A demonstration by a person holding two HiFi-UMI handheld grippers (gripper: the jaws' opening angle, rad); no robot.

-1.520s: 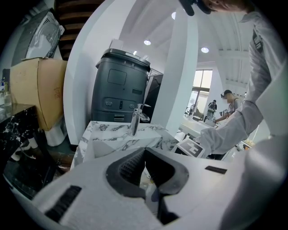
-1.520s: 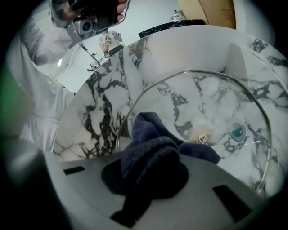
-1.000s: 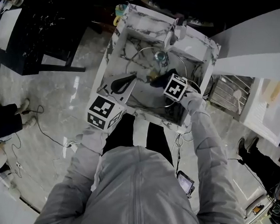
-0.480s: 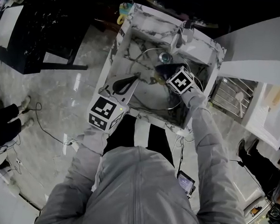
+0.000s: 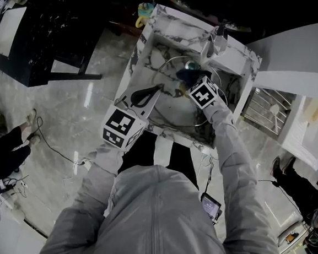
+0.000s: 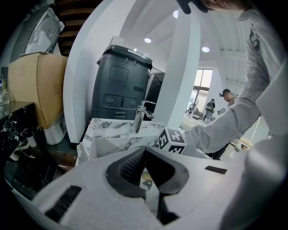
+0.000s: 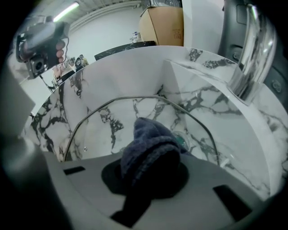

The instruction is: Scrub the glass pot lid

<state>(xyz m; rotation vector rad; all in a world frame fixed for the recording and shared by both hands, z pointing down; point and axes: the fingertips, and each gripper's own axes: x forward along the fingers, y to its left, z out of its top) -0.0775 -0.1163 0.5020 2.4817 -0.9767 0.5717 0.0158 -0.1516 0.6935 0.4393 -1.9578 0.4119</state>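
**Q:** What was the state of the right gripper [image 7: 150, 173]?

**A:** Its fingers were clamped on a dark cloth [image 7: 150, 146], which bulged forward past the fingertips. The cloth was pressed against the glass pot lid [image 5: 170, 109]. The lid sat inside the sink [image 5: 139, 47] and appeared to lean toward the sink's far wall.

**Q:** What had changed over the last second?

**A:** The cloth had travelled from mid-sink toward the sink's far wall. It ended just beside the lid's knob [image 5: 192, 65], near the faucet [image 7: 249, 49] on the sink's far rim. The lid itself had not visibly shifted in the sink.

**Q:** And the left gripper [image 6: 144, 152]?

**A:** It had stayed at the sink's near left corner, with its fingers closed tip to tip and nothing visible between them. Whether the tips touched the lid's rim could not be determined.

**Q:** What did this mean for the task?

**A:** Scrubbing was judged to be under way — one stroke had crossed the glass toward the sink's far side. The part of the lid nearest the sink's front rim probably remained to be covered. No clamp on the lid was evident — it could slide under cloth pressure.
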